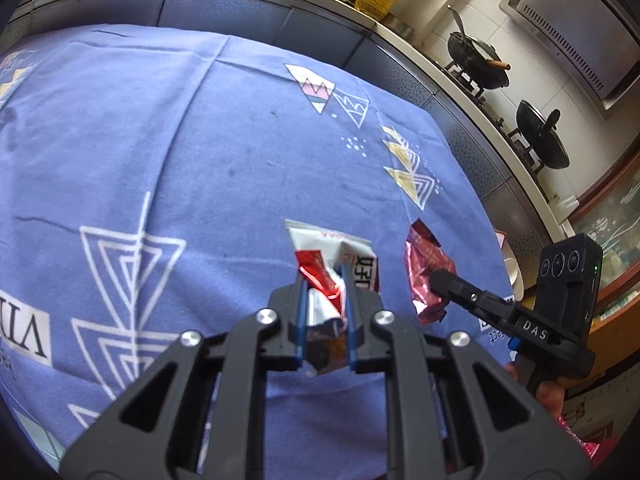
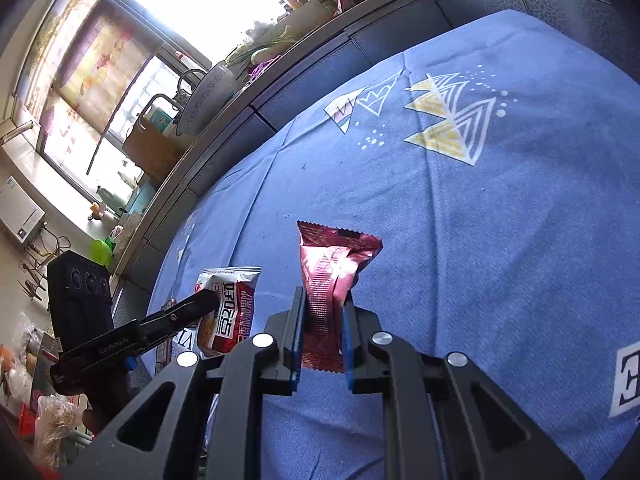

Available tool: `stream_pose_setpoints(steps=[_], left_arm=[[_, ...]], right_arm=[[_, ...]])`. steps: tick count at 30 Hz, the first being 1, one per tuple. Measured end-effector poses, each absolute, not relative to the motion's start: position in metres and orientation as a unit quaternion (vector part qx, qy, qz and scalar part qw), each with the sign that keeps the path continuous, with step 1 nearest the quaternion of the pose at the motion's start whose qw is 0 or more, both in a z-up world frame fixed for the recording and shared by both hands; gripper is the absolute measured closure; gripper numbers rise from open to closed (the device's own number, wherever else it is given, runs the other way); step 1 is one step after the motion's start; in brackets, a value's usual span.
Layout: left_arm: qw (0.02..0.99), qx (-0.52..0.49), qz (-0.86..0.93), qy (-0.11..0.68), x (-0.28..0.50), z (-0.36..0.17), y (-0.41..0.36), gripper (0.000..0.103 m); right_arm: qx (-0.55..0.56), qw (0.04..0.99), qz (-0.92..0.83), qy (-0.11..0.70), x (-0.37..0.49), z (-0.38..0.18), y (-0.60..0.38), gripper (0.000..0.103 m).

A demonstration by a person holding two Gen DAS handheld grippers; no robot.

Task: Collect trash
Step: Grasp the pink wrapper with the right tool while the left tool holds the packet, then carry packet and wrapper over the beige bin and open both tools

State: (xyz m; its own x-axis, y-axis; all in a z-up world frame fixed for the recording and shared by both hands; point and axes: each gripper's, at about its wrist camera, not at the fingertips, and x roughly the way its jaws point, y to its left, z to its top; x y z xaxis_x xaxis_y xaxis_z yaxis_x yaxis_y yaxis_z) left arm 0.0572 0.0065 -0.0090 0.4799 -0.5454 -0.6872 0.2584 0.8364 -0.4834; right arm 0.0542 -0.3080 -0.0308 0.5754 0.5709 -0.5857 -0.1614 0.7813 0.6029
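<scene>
Each hand-held gripper (image 1: 325,280) is black; blue-edged fingers (image 1: 303,312); silver screws (image 1: 267,315).

Both cameras ride close behind their own fingers, tilted down at the blue patterned tablecloth (image 1: 160,152) from near range. The left wrist view faces the stove with its black wok (image 1: 478,58) at 1 o'clock; the right wrist view faces the window (image 2: 120,60) at 10 o'clock. They share the cloth's triangle prints, and each catches the other gripper (image 1: 438,280) (image 2: 208,300) at its edge.
</scene>
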Motion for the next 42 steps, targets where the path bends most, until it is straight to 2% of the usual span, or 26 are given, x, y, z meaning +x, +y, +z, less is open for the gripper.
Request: stream_pose_setpoints(steps=[26, 32, 38, 42], left_arm=[[0.845, -0.062, -0.263, 0.462, 0.070, -0.001, -0.086, 0.089], [0.828, -0.020, -0.334, 0.449, 0.082, 0.023, -0.163, 0.089], [0.799, 0.032, -0.419, 0.429, 0.084, 0.045, -0.283, 0.089], [0.775, 0.046, -0.464, 0.427, 0.087, 0.045, -0.363, 0.089]], right_arm=[[0.298, 0.868, 0.156, 0.364, 0.031, -0.034, -0.394, 0.087], [0.320, 0.888, 0.085, 0.319, 0.013, -0.025, -0.466, 0.087], [0.323, 0.909, -0.029, 0.263, -0.023, -0.015, -0.565, 0.087], [0.309, 0.911, -0.088, 0.257, -0.032, -0.021, -0.621, 0.087]])
